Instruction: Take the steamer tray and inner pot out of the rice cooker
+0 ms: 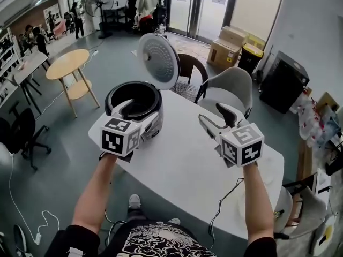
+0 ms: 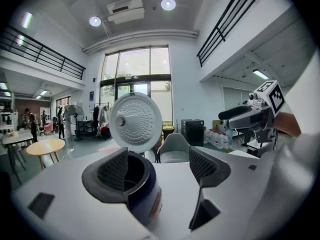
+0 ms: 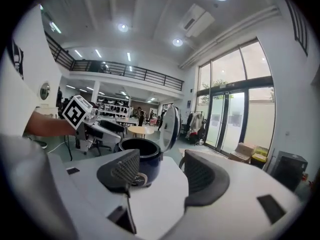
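Note:
A dark blue rice cooker [image 1: 132,101] stands at the far left corner of the white table [image 1: 179,165], its round lid [image 1: 158,60] swung up and open. The inside looks dark; I cannot make out a steamer tray or inner pot in it. My left gripper [image 1: 138,115] hovers just in front of the cooker, open, with nothing between its jaws. In the left gripper view the cooker [image 2: 145,184] shows beyond the left gripper [image 2: 160,166], below the lid [image 2: 136,121]. My right gripper [image 1: 217,118] is held to the cooker's right, open and empty. The right gripper view shows the cooker [image 3: 143,156] left of the right gripper [image 3: 161,173].
A grey chair [image 1: 231,87] and a brown chair [image 1: 191,66] stand behind the table. A round wooden table [image 1: 67,63] is on the floor to the left. Cardboard boxes [image 1: 228,47] sit near the glass doors. A cable [image 1: 225,205] hangs off the table's near edge.

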A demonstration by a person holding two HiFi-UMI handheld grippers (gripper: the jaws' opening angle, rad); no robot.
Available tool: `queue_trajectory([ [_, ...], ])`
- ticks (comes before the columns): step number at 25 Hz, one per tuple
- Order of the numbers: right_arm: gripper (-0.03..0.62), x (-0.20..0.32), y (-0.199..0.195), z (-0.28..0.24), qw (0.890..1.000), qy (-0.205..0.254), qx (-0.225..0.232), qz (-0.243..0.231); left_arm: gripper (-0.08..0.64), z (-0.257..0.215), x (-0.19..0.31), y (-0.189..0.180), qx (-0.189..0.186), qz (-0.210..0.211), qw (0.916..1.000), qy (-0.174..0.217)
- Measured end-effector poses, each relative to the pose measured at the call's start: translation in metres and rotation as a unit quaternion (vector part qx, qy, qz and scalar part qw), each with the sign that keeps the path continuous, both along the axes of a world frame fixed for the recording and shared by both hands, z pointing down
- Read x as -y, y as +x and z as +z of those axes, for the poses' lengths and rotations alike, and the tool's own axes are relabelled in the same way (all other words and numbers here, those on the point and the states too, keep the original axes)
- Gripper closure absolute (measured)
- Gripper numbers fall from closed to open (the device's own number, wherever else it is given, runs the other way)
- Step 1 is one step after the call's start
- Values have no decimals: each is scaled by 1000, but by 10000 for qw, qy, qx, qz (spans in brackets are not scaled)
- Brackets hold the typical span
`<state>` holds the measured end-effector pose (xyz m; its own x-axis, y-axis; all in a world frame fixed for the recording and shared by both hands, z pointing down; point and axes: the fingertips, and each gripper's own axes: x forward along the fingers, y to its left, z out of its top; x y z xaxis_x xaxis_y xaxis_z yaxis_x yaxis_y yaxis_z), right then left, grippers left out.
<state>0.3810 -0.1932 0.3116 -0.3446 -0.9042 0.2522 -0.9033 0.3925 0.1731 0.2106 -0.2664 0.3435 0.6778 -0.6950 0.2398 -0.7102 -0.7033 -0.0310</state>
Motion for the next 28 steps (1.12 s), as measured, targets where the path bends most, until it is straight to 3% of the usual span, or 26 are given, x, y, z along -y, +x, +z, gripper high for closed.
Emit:
queue_trajectory([
  [7, 295, 80, -150, -18, 9989, -58, 354, -315, 175, -30, 70, -170, -248, -455, 9983, -253],
  [9, 295, 89, -177, -12, 9982, -106, 445, -375, 175, -29, 76, -202, -345, -490, 9978, -266],
  [14, 295, 110, -212, 1, 9971, -233, 560, -454, 174, -18, 94, -233, -366, -230, 9982, -414],
  [19, 295, 171, -258, 2, 9947, -439, 852, -368, 174, -16, 162, -272, -328, 76, 9975, -617],
  [28, 295, 256, -300, 31, 9835, -1114, 1421, -120, 175, 8, 265, -302, 101, 901, 9900, -1080],
])
